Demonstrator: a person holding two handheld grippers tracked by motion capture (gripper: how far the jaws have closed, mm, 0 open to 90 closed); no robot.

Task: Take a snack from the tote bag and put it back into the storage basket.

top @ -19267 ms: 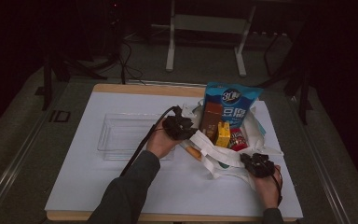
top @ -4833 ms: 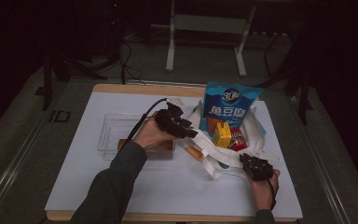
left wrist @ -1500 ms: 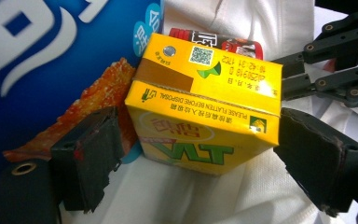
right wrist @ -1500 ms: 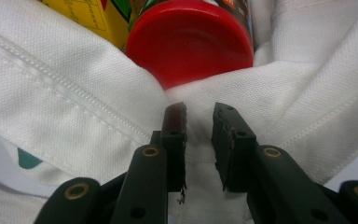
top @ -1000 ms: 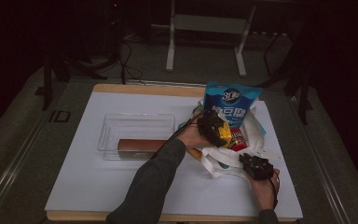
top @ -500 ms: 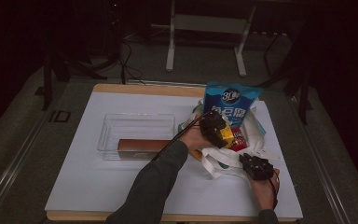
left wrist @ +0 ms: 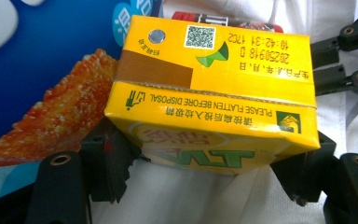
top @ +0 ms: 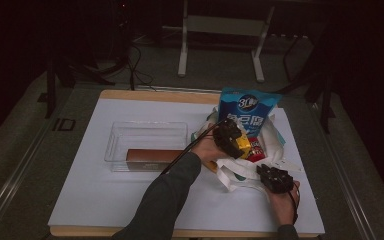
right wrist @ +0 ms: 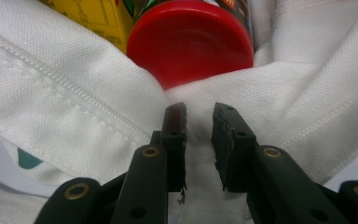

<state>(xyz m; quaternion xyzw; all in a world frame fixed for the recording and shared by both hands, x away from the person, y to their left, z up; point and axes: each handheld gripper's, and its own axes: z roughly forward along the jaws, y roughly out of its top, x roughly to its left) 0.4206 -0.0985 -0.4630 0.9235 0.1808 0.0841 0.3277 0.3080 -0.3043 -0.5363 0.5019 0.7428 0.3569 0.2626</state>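
A yellow drink carton lies in the mouth of a white cloth bag. My left gripper has its jaws on the carton's two sides; they have just been closing and now press on it. In the high view this left gripper sits over the yellow carton. My right gripper pinches a fold of the white bag just below a red lid. From above, the right gripper is at the bag's near edge.
A blue snack bag stands upright at the back of the cloth bag. To the left, a clear plastic tray holds a brown box. A red can lies beside the carton.
The left hand has come from the clear tray over to the bag, leaving the brown box in the tray. Over the last second neither hand has shifted.
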